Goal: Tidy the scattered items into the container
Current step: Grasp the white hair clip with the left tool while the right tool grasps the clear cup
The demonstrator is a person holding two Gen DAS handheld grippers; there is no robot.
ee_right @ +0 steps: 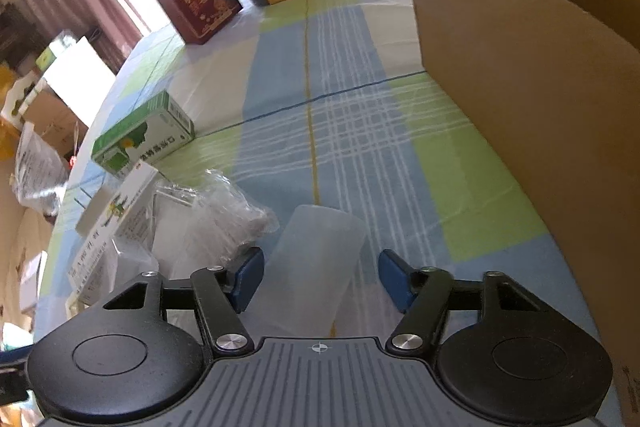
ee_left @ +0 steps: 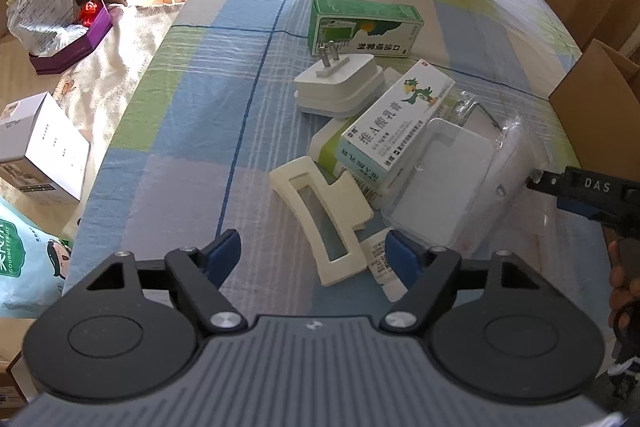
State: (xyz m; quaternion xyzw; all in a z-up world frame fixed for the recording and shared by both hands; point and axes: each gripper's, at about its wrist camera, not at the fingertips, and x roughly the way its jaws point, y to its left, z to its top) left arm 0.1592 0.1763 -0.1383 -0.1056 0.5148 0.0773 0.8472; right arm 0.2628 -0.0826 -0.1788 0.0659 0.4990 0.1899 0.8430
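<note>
left gripper (ee_left: 314, 259) spread wide, holding nothing, cream hair clip (ee_left: 320, 223) just ahead between the pads. right gripper (ee_right: 320, 281) likewise open around the frosted cup (ee_right: 316, 267), not yet pinched. looks like the pick-up step; next, close on the cup, then lift rightward into the cardboard box (ee_right: 528, 75) beyond.

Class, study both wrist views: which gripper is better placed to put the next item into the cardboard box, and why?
Probably the right gripper: open, it straddles the frosted plastic piece, beside the cardboard box. The left gripper is further off.
</note>
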